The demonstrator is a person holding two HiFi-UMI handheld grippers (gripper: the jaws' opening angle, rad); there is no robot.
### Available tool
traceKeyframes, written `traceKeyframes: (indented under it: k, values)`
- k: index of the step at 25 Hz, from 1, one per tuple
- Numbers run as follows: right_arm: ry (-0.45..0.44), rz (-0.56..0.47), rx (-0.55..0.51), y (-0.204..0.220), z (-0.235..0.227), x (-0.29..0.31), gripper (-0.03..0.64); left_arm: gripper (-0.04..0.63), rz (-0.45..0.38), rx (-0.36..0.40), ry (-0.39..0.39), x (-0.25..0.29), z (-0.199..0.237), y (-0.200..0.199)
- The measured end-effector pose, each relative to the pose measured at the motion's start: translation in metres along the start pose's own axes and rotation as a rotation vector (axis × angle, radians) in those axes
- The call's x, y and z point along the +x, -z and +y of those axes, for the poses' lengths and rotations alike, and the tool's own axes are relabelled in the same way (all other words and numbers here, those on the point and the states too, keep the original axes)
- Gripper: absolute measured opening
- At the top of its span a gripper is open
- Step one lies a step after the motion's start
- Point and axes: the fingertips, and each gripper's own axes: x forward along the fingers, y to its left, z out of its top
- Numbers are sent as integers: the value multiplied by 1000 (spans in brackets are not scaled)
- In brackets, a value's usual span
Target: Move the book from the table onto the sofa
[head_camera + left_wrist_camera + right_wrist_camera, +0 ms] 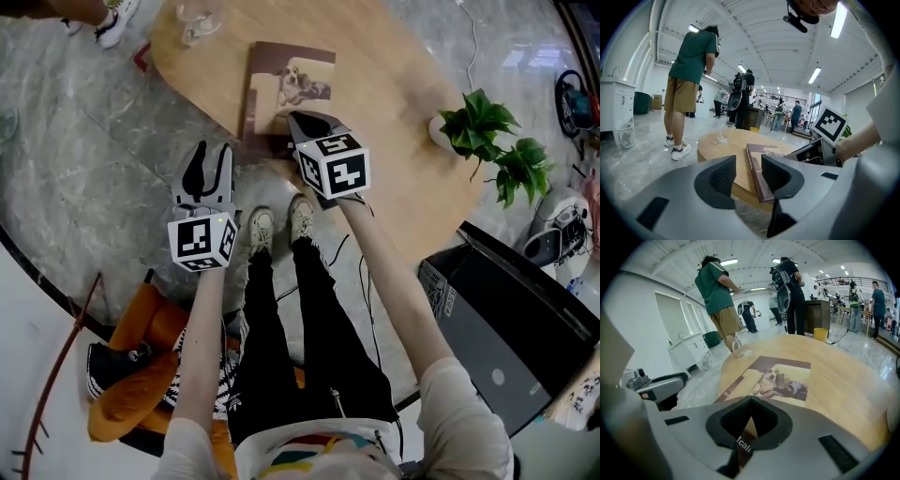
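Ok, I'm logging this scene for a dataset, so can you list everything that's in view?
Oval wooden table: one, light brown, ahead of the person's feet.
Brown book with a dog photo cover: one, on the table's near part.
Clear drinking glass: one, transparent, at the table's far end.
Leafy potted plant: one, green, white pot, at the table's right edge.
Orange cushion: one, lower left.
Dark grey case: one, lower right.
Bystander in a green shirt: one, beyond the table.
Left gripper: grey, fingers apart, empty.
Right gripper: grey, fingers together, over the book's near edge.
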Motion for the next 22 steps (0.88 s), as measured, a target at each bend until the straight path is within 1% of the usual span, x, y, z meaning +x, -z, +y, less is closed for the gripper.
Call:
traceKeyframes:
  k: [3,4,6,8,10,14,16,19,22]
  values:
    - [-1,0,3,2,-1,1,11,181,37,-41,33,9,-1,12]
    - [-2,0,2,2,-1,1,11,195,61,-69,58,12,-2,19]
    - [7,10,-7,3,-3,2,11,247,130,-130,113,20,-5,37]
    - [32,33,-25,7,-6,4,12,276,186,-162,132,24,-4,51]
    - [50,55,-32,13,-8,6,11,281,206,-166,130,24,-3,56]
    - [51,60,-3,17,-9,6,11,281,212,-177,151,22,-7,58]
    - [39,63,-4,19,-7,5,11,281,211,-205,157,21,-7,59]
    - [14,70,-49,26,-1,1,11,281,213,-258,162,19,-6,61]
    - [-15,74,-62,36,7,-5,12,281,244,-283,193,21,-9,67]
